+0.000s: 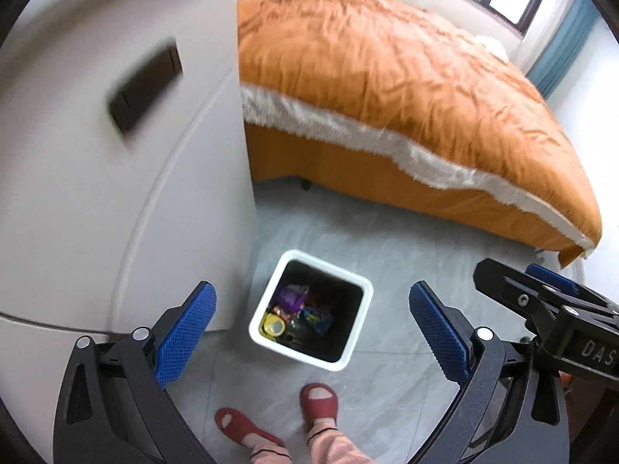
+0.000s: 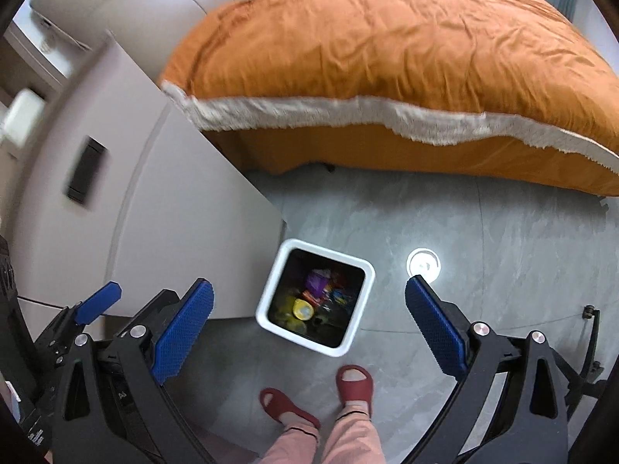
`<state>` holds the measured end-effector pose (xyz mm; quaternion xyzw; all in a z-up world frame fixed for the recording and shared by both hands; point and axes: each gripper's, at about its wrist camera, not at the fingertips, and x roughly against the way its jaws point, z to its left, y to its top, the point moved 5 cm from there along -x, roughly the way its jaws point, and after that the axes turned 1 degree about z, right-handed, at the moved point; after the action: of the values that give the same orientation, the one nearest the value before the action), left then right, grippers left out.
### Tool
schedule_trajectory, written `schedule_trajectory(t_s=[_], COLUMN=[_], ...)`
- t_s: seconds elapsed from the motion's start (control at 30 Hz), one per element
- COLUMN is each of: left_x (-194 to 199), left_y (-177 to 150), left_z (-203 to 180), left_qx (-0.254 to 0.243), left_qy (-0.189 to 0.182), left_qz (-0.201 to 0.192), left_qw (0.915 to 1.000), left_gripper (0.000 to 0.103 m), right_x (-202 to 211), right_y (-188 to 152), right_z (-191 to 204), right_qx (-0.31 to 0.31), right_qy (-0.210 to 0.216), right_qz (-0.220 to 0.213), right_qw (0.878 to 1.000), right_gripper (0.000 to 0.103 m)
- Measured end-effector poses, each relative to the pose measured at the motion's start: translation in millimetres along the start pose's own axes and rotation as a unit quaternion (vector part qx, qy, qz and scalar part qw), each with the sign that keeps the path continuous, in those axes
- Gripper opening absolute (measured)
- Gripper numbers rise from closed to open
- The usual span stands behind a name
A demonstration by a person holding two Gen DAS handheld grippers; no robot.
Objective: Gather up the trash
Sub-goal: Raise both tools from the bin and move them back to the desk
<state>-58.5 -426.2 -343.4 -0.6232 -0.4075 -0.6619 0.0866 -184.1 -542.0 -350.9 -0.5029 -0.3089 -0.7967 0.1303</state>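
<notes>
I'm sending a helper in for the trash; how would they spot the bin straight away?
Start at the orange-covered bed. On the grey floor before it, beside the white cabinet, stands the bin. It is the only white square tub, dark inside, holding colourful wrappers.

Both wrist views look steeply down from high above the floor (image 1: 387, 232), each framed by its own wide-spread tongs. They share the white bin (image 1: 271, 332) centred between the tongs, the orange bed (image 2: 387, 58) beyond and the red slippers (image 2: 354, 382) below. The left view catches the right tongs (image 1: 514, 290) at its right edge.
</notes>
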Motion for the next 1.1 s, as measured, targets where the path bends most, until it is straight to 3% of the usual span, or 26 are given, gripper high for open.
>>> schedule_trajectory(t_s=[0.2,0.3,0.47,0.77,1.1], left_x=[82,120,171,254,302], left_y=[25,32,36,14,-33], left_z=[3,21,78,208,326], left_qx=[-0.01,0.0,0.058,0.159,0.248], left_qy=[0.015,0.041,0.083,0.188,0.261], left_qz=[-0.068,-0.102,-0.136,-0.186,-0.189], left_qw=[0.9975,0.9939,0.9854,0.9513,0.9134], left_gripper=[0.098,0.098,0.098,0.098,0.098], right_x=[58,81,104,112,97], right_y=[24,35,45,39,4], right_z=[42,81,160,308,434], right_qx=[0.039,0.091,0.169,0.295,0.392], right_qy=[0.053,0.065,0.105,0.183,0.224], right_qz=[-0.042,-0.071,-0.105,-0.108,-0.072], right_qw=[0.997,0.991,0.974,0.932,0.889], right_gripper=[0.099,0.099,0.099,0.099,0.099])
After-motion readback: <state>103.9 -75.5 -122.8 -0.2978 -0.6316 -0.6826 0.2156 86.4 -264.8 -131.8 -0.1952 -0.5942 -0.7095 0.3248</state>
